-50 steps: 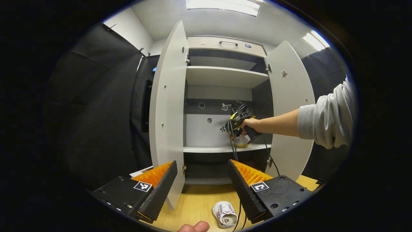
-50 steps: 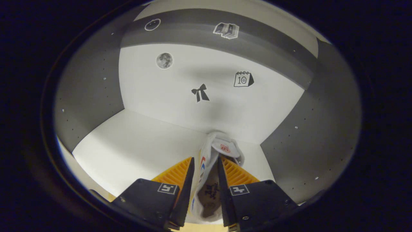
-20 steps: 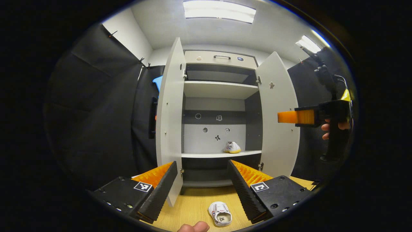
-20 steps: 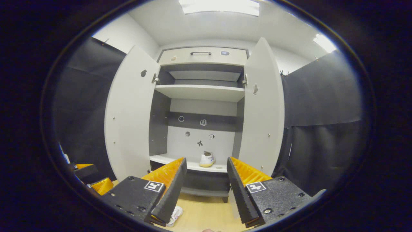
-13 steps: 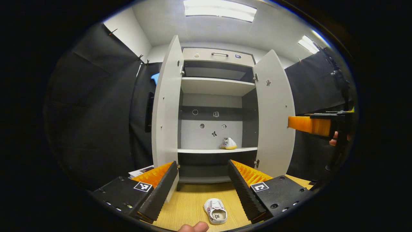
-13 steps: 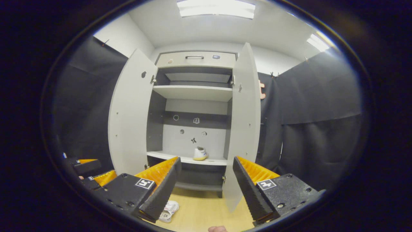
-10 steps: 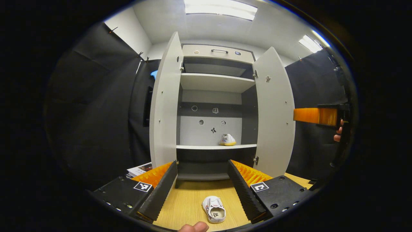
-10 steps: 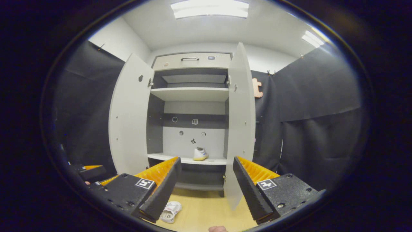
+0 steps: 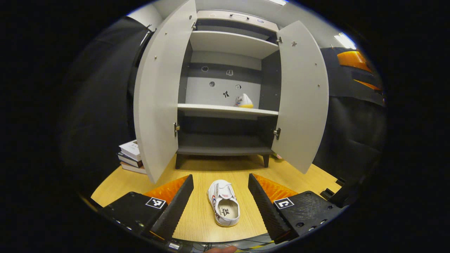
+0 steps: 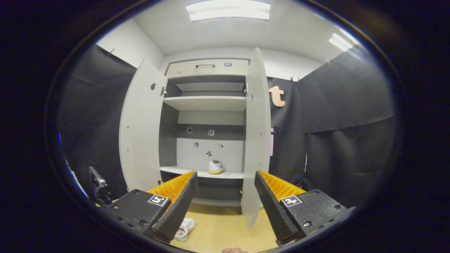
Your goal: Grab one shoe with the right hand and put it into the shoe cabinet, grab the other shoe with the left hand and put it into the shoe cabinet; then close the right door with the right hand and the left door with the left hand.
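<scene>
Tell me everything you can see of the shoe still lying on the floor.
The shoe is a small white sneaker, seemingly canvas or soft fabric, with red and blue stripes on its side and a dark print on the insole. It lies flat on the wooden floor, sole down, opening up, toe toward the cabinet. It sits in front of the open doors, between the fingers of the left gripper, whose jaws are open and not touching it. The right gripper view shows it partly behind a finger.

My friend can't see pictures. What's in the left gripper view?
A white shoe lies on the wooden floor between the open left gripper's fingers. Behind it a shoe cabinet stands with both doors open and another shoe on its middle shelf.
</scene>
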Demonstrator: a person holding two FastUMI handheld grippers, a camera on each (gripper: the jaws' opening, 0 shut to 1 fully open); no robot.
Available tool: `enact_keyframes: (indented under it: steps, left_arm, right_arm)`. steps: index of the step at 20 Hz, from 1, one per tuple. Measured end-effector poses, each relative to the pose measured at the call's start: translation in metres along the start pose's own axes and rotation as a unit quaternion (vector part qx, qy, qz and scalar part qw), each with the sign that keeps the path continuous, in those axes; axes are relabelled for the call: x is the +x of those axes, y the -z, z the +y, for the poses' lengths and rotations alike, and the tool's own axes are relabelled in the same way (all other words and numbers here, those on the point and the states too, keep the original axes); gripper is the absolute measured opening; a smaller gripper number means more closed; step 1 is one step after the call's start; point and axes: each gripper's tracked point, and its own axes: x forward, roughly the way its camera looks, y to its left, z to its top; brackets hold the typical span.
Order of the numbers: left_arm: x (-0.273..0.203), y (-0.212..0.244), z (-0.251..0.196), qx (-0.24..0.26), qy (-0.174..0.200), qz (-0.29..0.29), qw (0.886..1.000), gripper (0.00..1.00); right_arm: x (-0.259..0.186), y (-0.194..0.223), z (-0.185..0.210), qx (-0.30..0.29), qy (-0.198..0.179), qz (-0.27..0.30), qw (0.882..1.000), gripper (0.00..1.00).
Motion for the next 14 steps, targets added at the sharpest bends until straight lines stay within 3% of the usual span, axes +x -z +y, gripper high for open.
enact_keyframes:
  steps: [14]
  left_arm:
    - [0.065, 0.107, 0.018, 0.004, -0.005, 0.158, 0.987, 0.96]
  right_arm:
    - [0.033, 0.036, -0.004, 0.006, -0.003, 0.044, 0.999, 1.0]
